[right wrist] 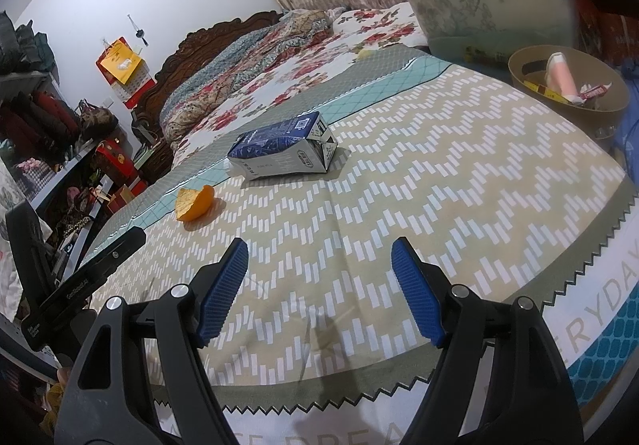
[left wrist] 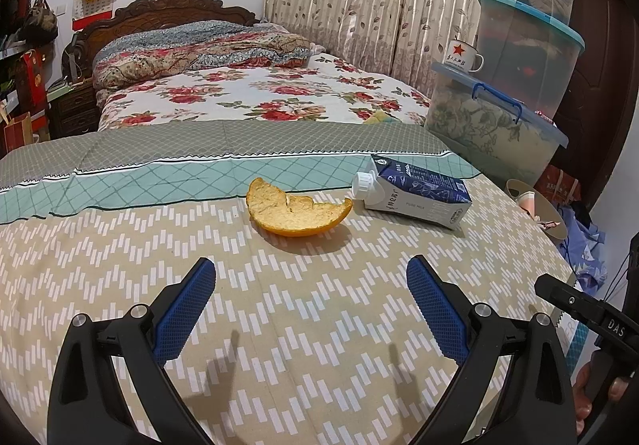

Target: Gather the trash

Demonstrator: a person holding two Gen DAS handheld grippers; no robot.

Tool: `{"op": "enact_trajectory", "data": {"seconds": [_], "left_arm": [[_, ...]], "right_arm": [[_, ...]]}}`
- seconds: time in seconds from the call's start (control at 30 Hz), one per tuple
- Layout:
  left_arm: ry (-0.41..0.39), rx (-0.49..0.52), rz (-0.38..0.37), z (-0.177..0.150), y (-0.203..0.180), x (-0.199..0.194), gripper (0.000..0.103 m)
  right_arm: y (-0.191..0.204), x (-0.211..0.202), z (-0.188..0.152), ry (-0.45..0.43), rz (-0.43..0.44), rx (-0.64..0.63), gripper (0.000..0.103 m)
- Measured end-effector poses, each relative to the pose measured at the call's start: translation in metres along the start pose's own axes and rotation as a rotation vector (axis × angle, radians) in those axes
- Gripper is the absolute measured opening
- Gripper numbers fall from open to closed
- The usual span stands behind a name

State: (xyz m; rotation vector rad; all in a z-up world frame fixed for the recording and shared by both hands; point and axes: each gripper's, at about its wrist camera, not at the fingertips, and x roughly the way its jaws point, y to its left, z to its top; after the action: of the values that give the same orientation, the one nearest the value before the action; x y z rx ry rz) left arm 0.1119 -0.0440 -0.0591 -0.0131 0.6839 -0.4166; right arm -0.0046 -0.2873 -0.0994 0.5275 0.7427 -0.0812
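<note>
On the bedspread (left wrist: 120,265), orange peel (left wrist: 297,211) lies beside a milk carton (left wrist: 415,191), both grippers (left wrist: 311,281) (right wrist: 319,261) released, empty.

An orange peel (left wrist: 297,211) lies pith-up on the bed beside a toppled blue-and-white milk carton (left wrist: 415,189), its white cap on.

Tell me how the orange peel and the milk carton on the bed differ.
The curved orange peel is open, rounded and torn, pith up; the dark blue and white milk carton is a closed box with straight edges. The peel is smaller than the carton. The carton lies tipped on its side, white cap towards the peel. Both rest loose on the patterned bedspread, ungripped.
</note>
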Motion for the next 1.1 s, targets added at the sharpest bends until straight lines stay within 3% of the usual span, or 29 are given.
{"op": "enact_trajectory", "data": {"seconds": [0.3,0.57,0.67,0.8,1.0,1.1], "left_arm": [[0.006,-0.006,-0.006,0.001,0.002,0.001,0.092],[0.049,-0.155,-0.064,0.003,0.035,0.007,0.083],[0.043,-0.168,-0.073,0.003,0.038,0.006,0.083],[0.038,-0.174,-0.084,0.003,0.041,0.005,0.083],[0.036,-0.225,-0.114,0.004,0.051,0.005,0.082],[0.040,-0.248,-0.129,0.004,0.055,0.005,0.080]], "right_arm": [[0.003,0.001,0.009,0.004,0.011,-0.034,0.074],[0.052,0.026,0.052,0.035,0.109,-0.236,0.073],[0.077,0.055,0.075,0.114,0.155,-0.311,0.068],[0.097,0.107,0.088,0.256,0.236,-0.275,0.057],[0.109,0.172,0.092,0.357,0.225,-0.188,0.053],[0.119,0.196,0.081,0.423,0.226,-0.173,0.036]]}}
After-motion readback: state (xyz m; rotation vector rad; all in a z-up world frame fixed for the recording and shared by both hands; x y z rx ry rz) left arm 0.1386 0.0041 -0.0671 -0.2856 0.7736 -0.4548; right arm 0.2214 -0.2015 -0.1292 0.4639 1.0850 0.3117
